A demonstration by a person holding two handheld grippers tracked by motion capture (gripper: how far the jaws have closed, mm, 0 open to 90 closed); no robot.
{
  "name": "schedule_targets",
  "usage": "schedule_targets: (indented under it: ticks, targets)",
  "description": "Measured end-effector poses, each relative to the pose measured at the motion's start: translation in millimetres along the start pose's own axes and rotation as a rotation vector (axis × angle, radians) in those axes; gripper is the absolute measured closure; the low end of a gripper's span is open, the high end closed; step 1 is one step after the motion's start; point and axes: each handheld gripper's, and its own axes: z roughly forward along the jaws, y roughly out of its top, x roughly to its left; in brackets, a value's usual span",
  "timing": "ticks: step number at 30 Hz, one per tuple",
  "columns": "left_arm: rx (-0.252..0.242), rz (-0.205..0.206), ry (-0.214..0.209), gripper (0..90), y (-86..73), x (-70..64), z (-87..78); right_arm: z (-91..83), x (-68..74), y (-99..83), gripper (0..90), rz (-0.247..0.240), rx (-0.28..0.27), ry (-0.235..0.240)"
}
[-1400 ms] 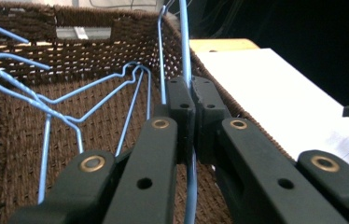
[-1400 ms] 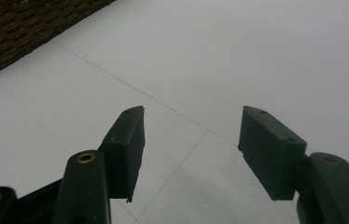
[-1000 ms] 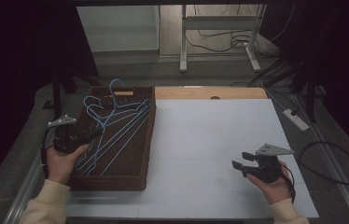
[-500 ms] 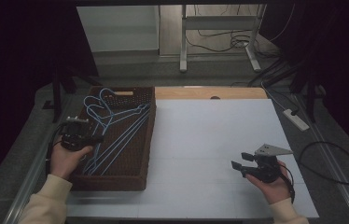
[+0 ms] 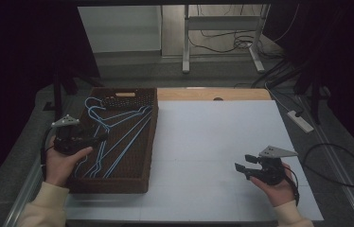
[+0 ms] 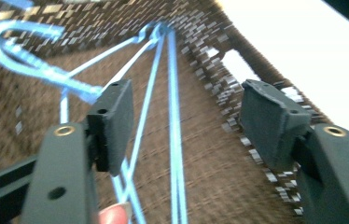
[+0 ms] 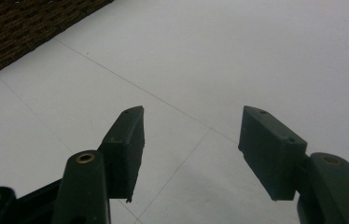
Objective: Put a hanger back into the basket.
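Several blue wire hangers (image 5: 118, 132) lie in a dark brown woven basket (image 5: 132, 182) at the table's left. My left gripper (image 5: 101, 137) hovers over the basket's left side, open, with blue hanger wires (image 6: 172, 107) passing between its jaws and nothing gripped. A hanger hook (image 6: 18, 51) curves at the upper left of the left gripper view. My right gripper (image 5: 241, 170) is open above the bare white table top (image 5: 222, 137) at the lower right, empty; its fingers (image 7: 126, 149) frame white surface.
A wooden strip (image 5: 213, 94) runs along the table's far edge. A white power strip (image 5: 300, 120) and black cables (image 5: 340, 165) lie off the right side. The basket's corner (image 7: 18, 28) appears far off in the right gripper view. Metal desk legs (image 5: 184, 38) stand behind.
My left gripper has moved from the basket's left rim inward and forward over the hangers. The right gripper has stayed put.
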Motion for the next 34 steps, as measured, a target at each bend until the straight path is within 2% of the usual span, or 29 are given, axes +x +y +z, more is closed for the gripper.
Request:
schedule_targets:
  ticks: [4,5,7,11,12,13,15,19,25,34]
  targets:
    - [-0.055,0.044,-0.056,30.8,-5.0,-19.6,-8.9,-1.7,0.6,-0.1,41.0,0.001,-0.006,0.007]
    - [-0.055,0.044,-0.056,30.2,-5.0,-19.6,-8.9,-1.7,0.6,-0.1,41.0,0.001,-0.006,0.007]
    - [-0.071,0.074,-0.073,29.4,-10.4,-32.6,-11.1,-3.1,0.8,0.5,39.8,-0.002,-0.008,0.010]
    - [-0.094,0.117,-0.102,28.4,-23.9,-54.9,-11.2,-7.4,2.1,1.2,38.1,-0.008,-0.019,0.010]
    - [-0.106,0.136,-0.110,28.2,-30.9,-64.1,-10.4,-8.2,2.3,1.2,37.9,-0.007,-0.022,0.008]
    - [-0.106,0.136,-0.110,28.0,-30.9,-64.1,-10.4,-9.8,2.4,1.2,37.7,-0.006,-0.026,0.008]
    - [-0.115,0.149,-0.126,27.7,-40.5,-72.3,-8.8,-12.5,2.4,0.7,37.5,-0.005,-0.031,0.007]
    - [-0.109,0.151,-0.146,27.7,-52.2,-78.4,-4.5,-18.7,1.0,-2.5,37.4,0.001,-0.040,0.002]
    - [-0.094,0.160,-0.159,27.6,-59.3,-80.6,3.1,-24.1,-1.4,-5.4,37.4,0.008,-0.053,-0.006]
    - [-0.073,0.156,-0.167,27.1,-61.3,-81.2,7.8,-22.7,3.0,-2.9,37.1,-0.035,-0.061,0.006]
